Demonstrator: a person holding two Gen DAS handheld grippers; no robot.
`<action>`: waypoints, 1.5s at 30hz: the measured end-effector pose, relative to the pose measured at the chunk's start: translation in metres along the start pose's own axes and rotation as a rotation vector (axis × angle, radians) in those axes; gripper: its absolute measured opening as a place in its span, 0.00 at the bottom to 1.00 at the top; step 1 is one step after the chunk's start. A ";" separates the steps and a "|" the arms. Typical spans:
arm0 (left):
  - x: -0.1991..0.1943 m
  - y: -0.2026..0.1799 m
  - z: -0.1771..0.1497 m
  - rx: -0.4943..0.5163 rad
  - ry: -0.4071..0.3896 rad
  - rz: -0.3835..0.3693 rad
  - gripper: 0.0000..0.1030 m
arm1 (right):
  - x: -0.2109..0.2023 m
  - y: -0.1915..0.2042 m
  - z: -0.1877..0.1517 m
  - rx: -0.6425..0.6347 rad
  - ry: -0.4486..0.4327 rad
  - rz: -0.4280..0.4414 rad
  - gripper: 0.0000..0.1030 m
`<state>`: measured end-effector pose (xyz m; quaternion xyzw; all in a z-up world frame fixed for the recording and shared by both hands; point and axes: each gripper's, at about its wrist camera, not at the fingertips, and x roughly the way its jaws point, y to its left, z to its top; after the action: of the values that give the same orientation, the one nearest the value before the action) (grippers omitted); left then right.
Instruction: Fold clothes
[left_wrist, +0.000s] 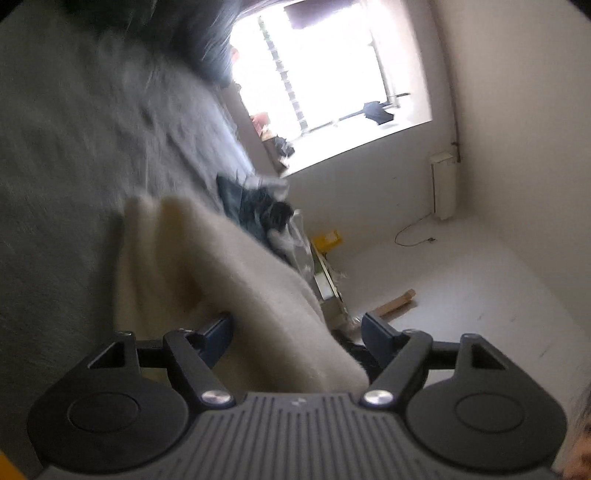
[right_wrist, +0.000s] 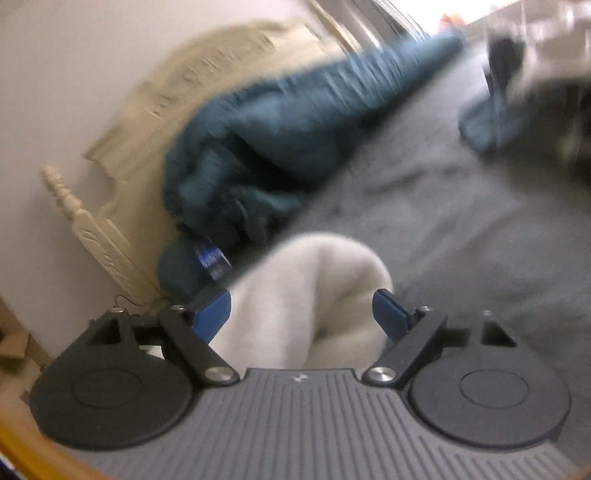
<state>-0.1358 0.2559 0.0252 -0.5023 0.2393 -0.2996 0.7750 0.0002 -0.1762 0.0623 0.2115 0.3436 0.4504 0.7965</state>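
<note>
Grey bedding (left_wrist: 74, 155) fills the left of the left wrist view; cream cloth (left_wrist: 207, 280) lies at lower centre between the spread jaws of the left gripper (left_wrist: 297, 328), unpinched. In the right wrist view, white folded cloth (right_wrist: 310, 291) sits between the released right gripper (right_wrist: 303, 314), teal blanket (right_wrist: 280, 125) above.

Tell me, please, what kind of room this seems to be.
Most likely a bedroom in a home. A wide grey fabric bed cover fills both views, a carved cream wooden headboard stands against the white wall, and a crumpled dark teal blanket lies on the bed.
</note>
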 end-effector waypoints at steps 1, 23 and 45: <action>0.009 0.003 0.001 -0.010 0.009 -0.013 0.57 | 0.012 -0.003 0.002 0.018 0.042 -0.004 0.76; 0.017 -0.030 -0.043 0.308 0.136 0.243 0.25 | 0.014 0.023 -0.058 -0.210 0.003 -0.021 0.41; -0.017 -0.006 -0.106 0.014 0.012 0.245 0.16 | 0.003 0.014 -0.054 0.088 0.041 0.163 0.54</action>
<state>-0.2205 0.1984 -0.0082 -0.4620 0.3016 -0.2072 0.8079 -0.0467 -0.1650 0.0334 0.2640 0.3610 0.5023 0.7400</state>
